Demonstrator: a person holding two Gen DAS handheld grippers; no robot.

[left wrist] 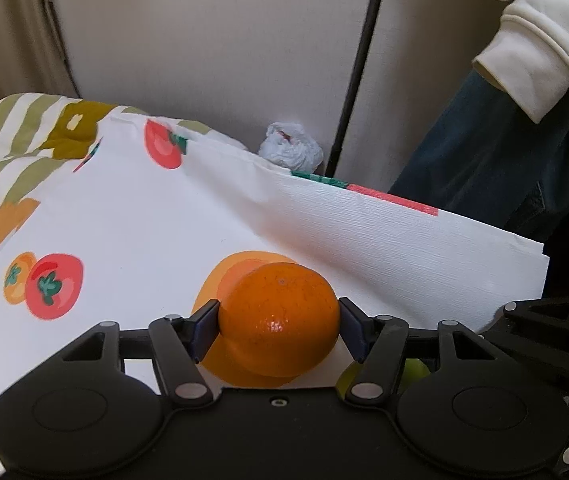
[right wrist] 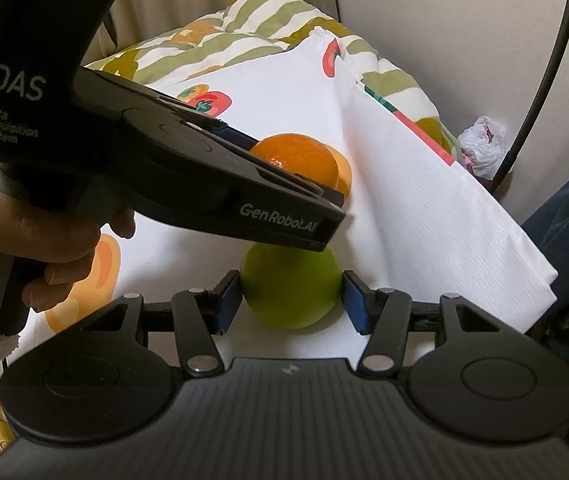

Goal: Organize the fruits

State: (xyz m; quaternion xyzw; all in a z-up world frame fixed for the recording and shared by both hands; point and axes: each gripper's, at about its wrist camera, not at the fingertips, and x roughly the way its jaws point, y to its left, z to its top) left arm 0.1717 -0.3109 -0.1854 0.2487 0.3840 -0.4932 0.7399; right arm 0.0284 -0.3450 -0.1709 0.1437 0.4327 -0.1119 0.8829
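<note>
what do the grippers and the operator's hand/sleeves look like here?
Both grippers are matte black with blue finger pads and silver pivot rivets. The left gripper's body reads "GenRobot.AI" and "DAS" in white. A bare hand grips its handle; the sleeve is cream fleece.

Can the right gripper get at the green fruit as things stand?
Probably yes. The green fruit already sits between the right gripper's fingers, nothing blocking. The left gripper, shut on the orange, sits just above it.
</note>
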